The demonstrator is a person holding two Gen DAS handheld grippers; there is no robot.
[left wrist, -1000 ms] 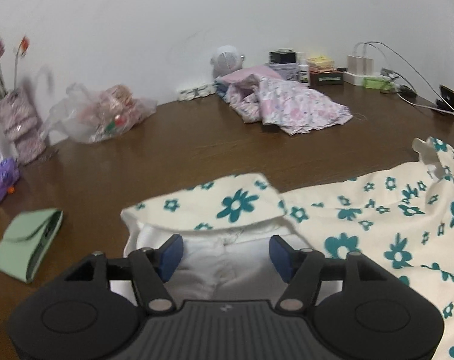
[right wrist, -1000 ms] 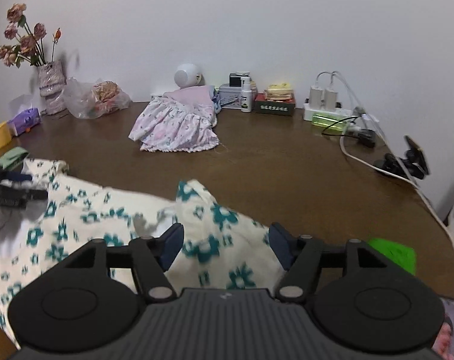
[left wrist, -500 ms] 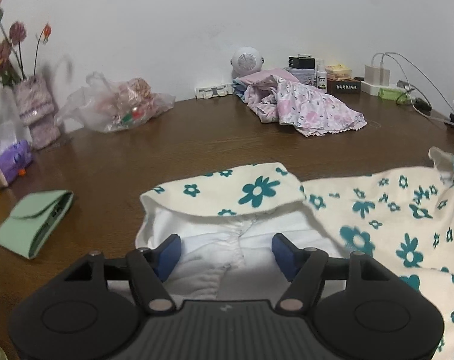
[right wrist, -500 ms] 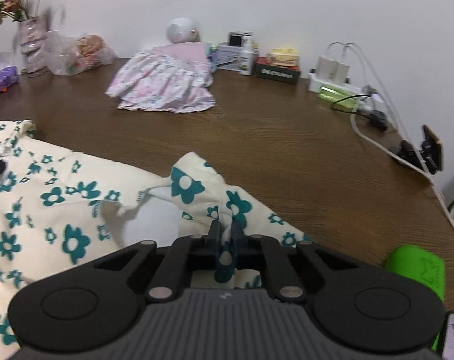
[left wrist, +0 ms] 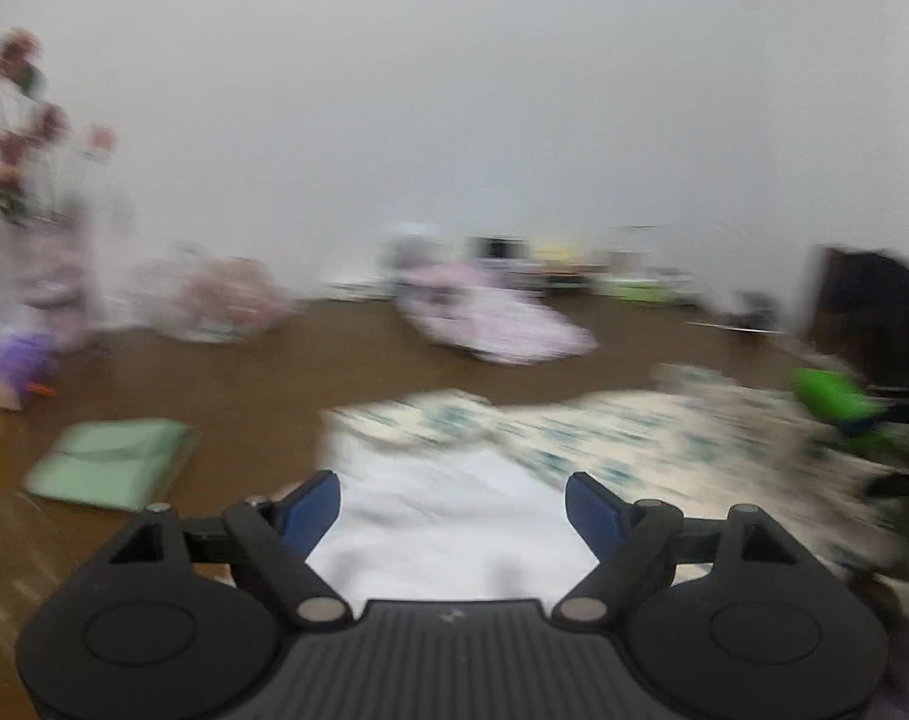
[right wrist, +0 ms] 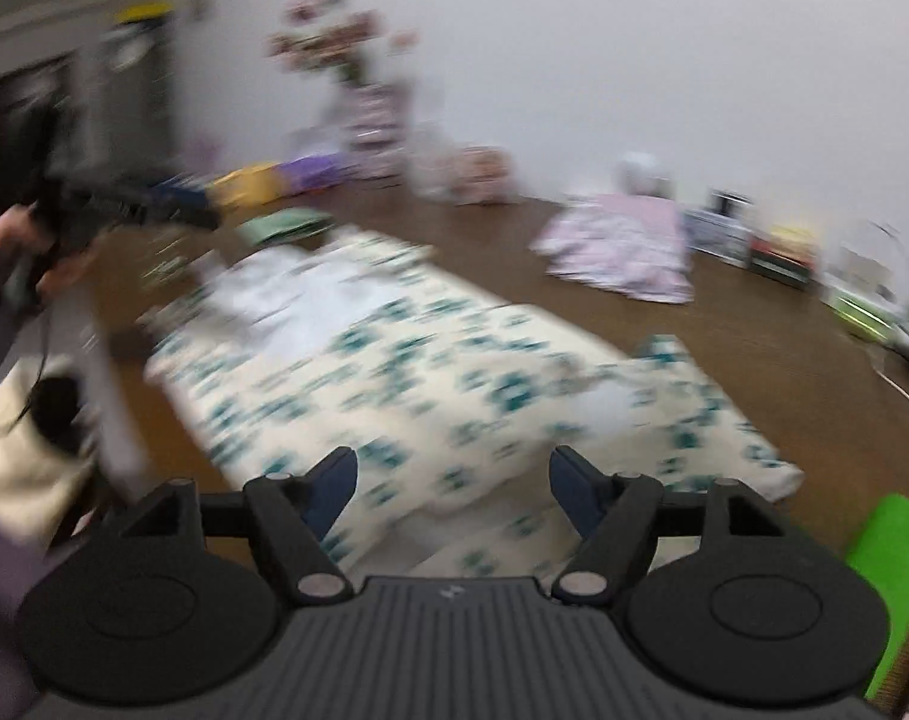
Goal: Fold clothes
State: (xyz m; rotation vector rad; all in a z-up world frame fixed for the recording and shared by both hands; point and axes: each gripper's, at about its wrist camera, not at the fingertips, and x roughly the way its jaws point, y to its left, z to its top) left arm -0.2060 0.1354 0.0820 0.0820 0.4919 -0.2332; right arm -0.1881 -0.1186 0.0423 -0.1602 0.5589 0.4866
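Both views are blurred. The cream cotton garment with teal flowers lies flat mid-desk, long axis running along the brown wooden desk. Left gripper and right gripper gape, empty.

Printed cloth garment, wooden table

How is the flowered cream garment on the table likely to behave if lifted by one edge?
The flowered garment probably drapes limply: it lies flat with a soft turned-over fold. It looks thin, so likely light. On the smooth table it may slide when pushed.
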